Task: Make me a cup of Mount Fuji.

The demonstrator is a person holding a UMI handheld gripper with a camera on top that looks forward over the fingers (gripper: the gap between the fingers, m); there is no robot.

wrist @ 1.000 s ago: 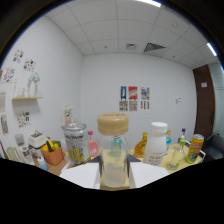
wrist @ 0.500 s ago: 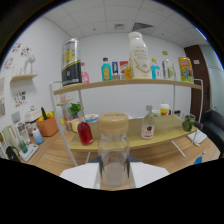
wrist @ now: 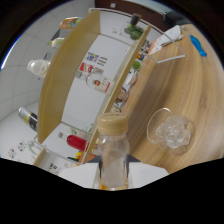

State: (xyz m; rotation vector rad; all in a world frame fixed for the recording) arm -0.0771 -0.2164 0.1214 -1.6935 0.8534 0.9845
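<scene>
A clear bottle (wrist: pixel 113 152) with a tan cap stands between the white fingers, and my gripper (wrist: pixel 114 169) is shut on it. The whole view is rolled over, so the bottle is held at a steep slant. Just ahead and to the right of the cap, a clear glass (wrist: pixel 171 131) holding ice cubes stands on the wooden table (wrist: pixel 197 90). The lower part of the bottle is hidden by the gripper body.
A two-level wooden shelf (wrist: pixel 75 75) runs beyond the bottle, carrying a red can (wrist: pixel 76 142), a white bottle (wrist: pixel 39 66), a tall can (wrist: pixel 27 117) and several small bottles. A green plant (wrist: pixel 133 31) and a blue object (wrist: pixel 197 46) lie further along the table.
The gripper has rolled hard to one side with the bottle in it and dropped toward the table. The glass of ice has come into view beside the cap.
</scene>
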